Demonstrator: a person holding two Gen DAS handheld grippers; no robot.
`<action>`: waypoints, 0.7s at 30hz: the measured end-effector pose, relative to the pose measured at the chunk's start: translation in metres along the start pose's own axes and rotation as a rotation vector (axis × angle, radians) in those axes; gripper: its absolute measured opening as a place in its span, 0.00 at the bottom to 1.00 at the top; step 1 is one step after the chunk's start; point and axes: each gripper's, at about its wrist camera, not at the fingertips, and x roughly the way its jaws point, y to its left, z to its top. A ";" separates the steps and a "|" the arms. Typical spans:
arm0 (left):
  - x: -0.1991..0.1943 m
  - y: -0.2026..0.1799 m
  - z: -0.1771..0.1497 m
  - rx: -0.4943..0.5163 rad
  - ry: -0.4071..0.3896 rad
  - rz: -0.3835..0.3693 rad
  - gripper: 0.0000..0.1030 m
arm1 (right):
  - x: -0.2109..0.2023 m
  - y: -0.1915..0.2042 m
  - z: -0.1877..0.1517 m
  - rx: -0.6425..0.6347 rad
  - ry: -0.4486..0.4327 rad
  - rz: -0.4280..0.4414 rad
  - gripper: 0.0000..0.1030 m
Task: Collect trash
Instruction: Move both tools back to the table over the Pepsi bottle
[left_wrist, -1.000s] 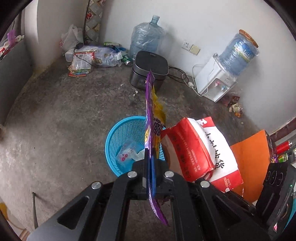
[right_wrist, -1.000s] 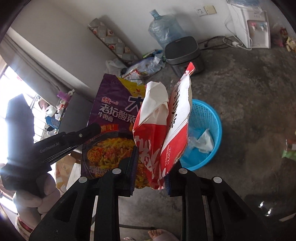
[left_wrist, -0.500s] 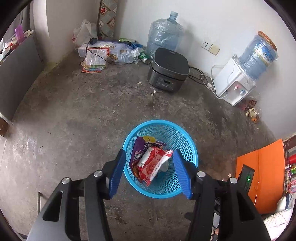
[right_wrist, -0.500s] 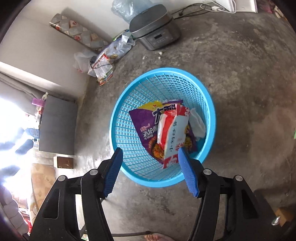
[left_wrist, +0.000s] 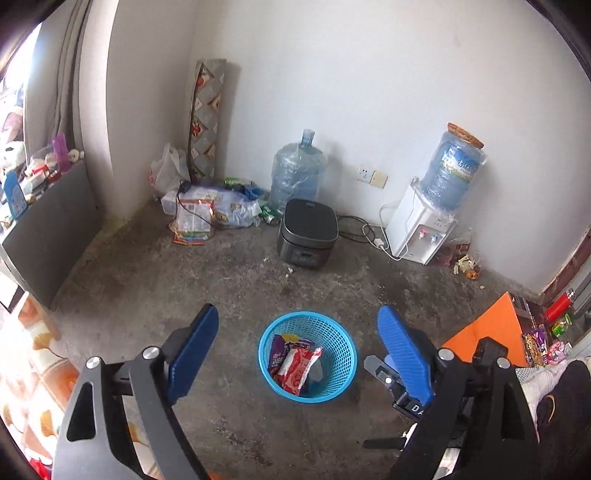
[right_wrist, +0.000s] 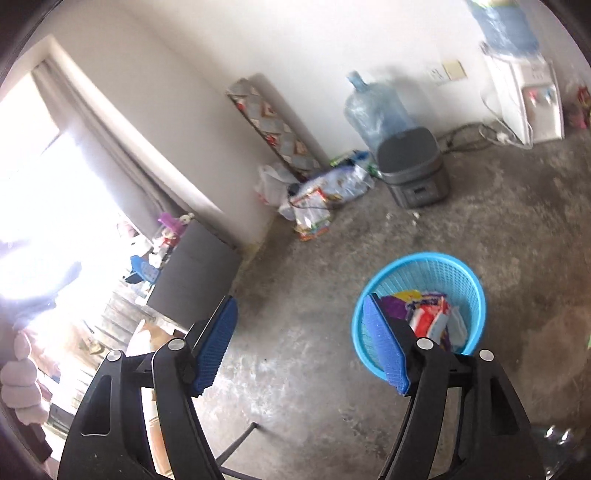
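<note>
Left gripper (left_wrist: 295, 352) spread wide, blue pads (left_wrist: 192, 352) far apart and holding nothing, raised well above the concrete floor (left_wrist: 184, 288). Framed between those pads, lower down and a little farther off: a blue mesh basket (left_wrist: 341, 354) standing upright on the floor, with a purple noodle packet (left_wrist: 277, 352) and a red-and-white wrapper (left_wrist: 297, 369) lying inside, the red one partly over the purple. Right gripper (right_wrist: 301, 345) likewise wide open and empty, pointed at bare floor; same basket (right_wrist: 469, 280) off to its right, partly hidden behind the right-hand pad (right_wrist: 386, 350), with the purple packet (right_wrist: 393, 306) and the red-and-white wrapper (right_wrist: 424, 317) showing over the rim. No contact between either gripper and basket or wrappers. Farther back, near the wall: a dark rice cooker (left_wrist: 307, 233) on the floor, an empty water jug (left_wrist: 298, 173) just behind it, a white water dispenser (left_wrist: 419, 225) with a blue bottle on top to the right, and a heap of bags and packets (left_wrist: 207, 210) in the far left corner beside a patterned rolled mat (left_wrist: 205, 118) leaning on the wall. At the near right, an orange board (left_wrist: 491, 332) lying flat.
</note>
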 end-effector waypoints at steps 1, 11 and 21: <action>-0.021 0.002 -0.001 0.011 -0.023 0.013 0.90 | -0.010 0.016 -0.002 -0.049 -0.024 0.011 0.75; -0.202 0.055 -0.074 -0.055 -0.220 0.249 0.94 | -0.079 0.124 -0.029 -0.412 -0.284 0.072 0.93; -0.316 0.103 -0.187 -0.181 -0.275 0.466 0.94 | -0.090 0.185 -0.068 -0.567 -0.141 0.364 0.93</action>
